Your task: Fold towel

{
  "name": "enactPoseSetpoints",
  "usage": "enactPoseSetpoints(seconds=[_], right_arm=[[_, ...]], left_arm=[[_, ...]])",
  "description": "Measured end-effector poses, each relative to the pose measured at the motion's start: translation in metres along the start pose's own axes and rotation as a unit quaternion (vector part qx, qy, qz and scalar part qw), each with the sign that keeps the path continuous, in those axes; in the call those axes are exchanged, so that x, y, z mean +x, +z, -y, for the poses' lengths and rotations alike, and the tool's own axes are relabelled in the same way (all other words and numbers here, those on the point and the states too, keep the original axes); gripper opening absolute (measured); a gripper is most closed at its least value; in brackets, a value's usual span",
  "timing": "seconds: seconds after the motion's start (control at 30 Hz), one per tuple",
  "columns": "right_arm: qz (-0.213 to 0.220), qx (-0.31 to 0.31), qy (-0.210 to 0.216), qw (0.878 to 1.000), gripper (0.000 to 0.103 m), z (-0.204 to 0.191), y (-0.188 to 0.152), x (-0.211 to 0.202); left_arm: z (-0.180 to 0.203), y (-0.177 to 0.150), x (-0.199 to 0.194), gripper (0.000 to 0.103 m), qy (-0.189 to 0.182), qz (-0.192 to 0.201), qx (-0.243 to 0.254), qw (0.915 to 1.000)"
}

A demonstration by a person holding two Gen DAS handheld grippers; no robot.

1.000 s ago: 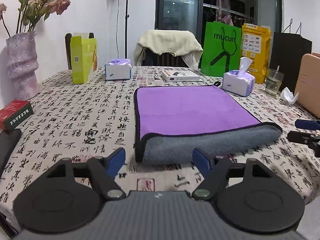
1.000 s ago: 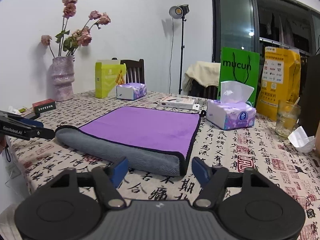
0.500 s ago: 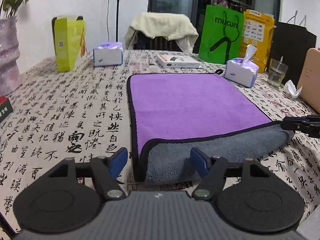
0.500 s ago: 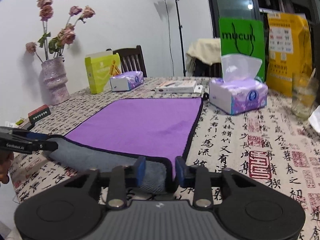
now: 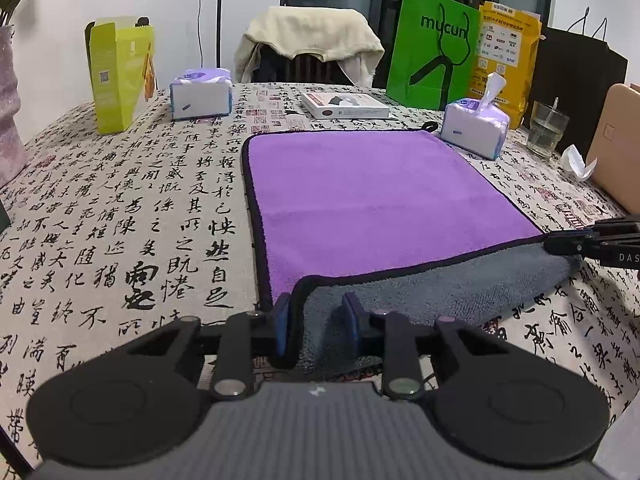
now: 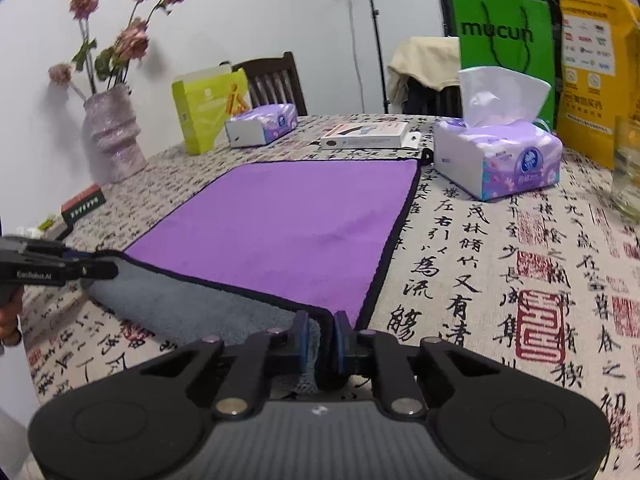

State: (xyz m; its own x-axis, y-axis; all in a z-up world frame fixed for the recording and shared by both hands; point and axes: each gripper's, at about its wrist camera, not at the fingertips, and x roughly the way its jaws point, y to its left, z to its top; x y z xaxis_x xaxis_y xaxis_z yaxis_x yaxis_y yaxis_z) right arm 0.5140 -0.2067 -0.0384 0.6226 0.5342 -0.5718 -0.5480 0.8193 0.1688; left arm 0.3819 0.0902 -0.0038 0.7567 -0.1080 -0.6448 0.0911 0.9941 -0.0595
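A purple towel (image 5: 372,200) with a grey underside lies flat on the table, its near edge rolled over to show grey (image 5: 440,284). My left gripper (image 5: 316,320) is shut on the towel's near left corner. My right gripper (image 6: 320,340) is shut on the near right corner of the towel (image 6: 288,224). Each gripper also shows in the other view, the right one (image 5: 592,242) at the far end of the grey fold, the left one (image 6: 60,266) likewise.
Tissue packs (image 5: 474,128) (image 5: 200,94), a flat white box (image 5: 344,106), a lime carton (image 5: 118,74), green (image 5: 434,50) and yellow bags, a glass (image 5: 548,128), a vase (image 6: 114,132) and a red box (image 6: 84,204) ring the towel on the printed tablecloth (image 5: 120,216).
Both grippers moved forward onto the towel's near corners and closed on them. The right one closed first, the left one within the last half second.
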Motion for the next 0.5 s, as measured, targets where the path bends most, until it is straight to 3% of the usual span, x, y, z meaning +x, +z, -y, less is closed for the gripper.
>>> enactPoseSetpoints(seconds=[0.17,0.3,0.43,0.5], right_arm=[[0.007,-0.033,-0.006,0.999,0.005,-0.01,0.001,-0.004],[0.012,-0.039,0.006,0.999,0.005,-0.011,-0.001,-0.008],[0.008,-0.038,0.015,0.999,0.006,-0.008,-0.001,-0.008],[-0.004,-0.036,0.024,0.999,0.012,-0.007,-0.002,-0.005]], left_arm=[[0.008,0.0,-0.003,0.027,-0.002,-0.004,0.039,0.9992],[0.009,0.001,-0.005,0.014,-0.008,-0.006,0.05,0.9987],[0.009,0.0,-0.005,0.015,-0.011,-0.007,0.055,0.9984],[0.009,-0.001,-0.002,0.015,-0.014,-0.014,0.062,0.9979]])
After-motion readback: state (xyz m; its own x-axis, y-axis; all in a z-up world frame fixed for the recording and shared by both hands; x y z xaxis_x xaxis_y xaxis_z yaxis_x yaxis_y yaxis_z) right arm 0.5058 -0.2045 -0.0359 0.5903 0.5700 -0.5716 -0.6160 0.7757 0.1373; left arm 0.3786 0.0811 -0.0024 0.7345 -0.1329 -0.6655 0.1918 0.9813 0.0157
